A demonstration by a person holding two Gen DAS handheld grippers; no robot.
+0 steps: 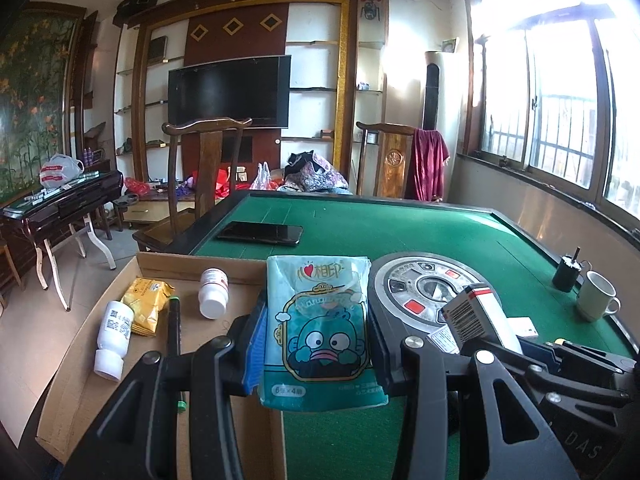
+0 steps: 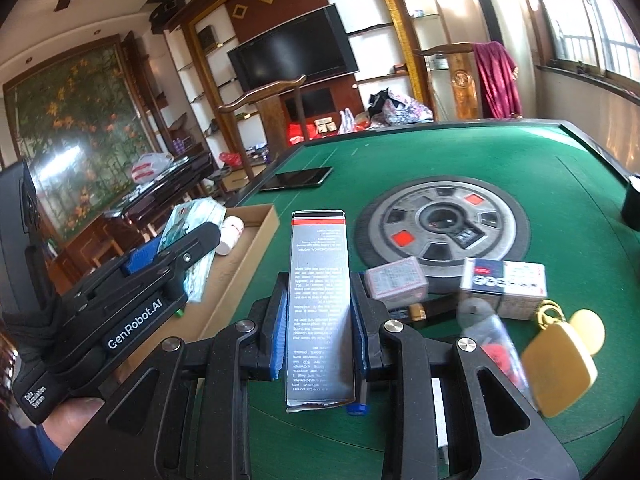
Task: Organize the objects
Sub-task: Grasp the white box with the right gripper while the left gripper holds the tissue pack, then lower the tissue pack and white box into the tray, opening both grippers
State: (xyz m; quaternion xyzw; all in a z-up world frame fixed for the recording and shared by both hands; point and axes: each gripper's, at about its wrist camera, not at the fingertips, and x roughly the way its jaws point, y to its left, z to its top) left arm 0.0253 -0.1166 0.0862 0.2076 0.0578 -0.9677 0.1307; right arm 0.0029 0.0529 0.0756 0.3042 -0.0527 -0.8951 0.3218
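The left gripper (image 1: pixel 316 344) clamps the tissue pack (image 1: pixel 320 320) just ahead of its fingers; the right gripper (image 2: pixel 318 332) pinches the tall grey carton (image 2: pixel 320 304) — both loads could snag the cardboard box (image 1: pixel 192 262) rim ahead-left, or slip.

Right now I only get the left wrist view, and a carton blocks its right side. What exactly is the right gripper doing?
Observer: The right gripper is shut on a tall grey carton, with a blue pad on each long side.
Operator: Fine. My left gripper has the tissue pack. Is anything loose near the right one?
Observer: A brass padlock lies on the felt to its right.
Operator: Anything else there?
Observer: A pink box and a white box sit by the round panel's near rim.
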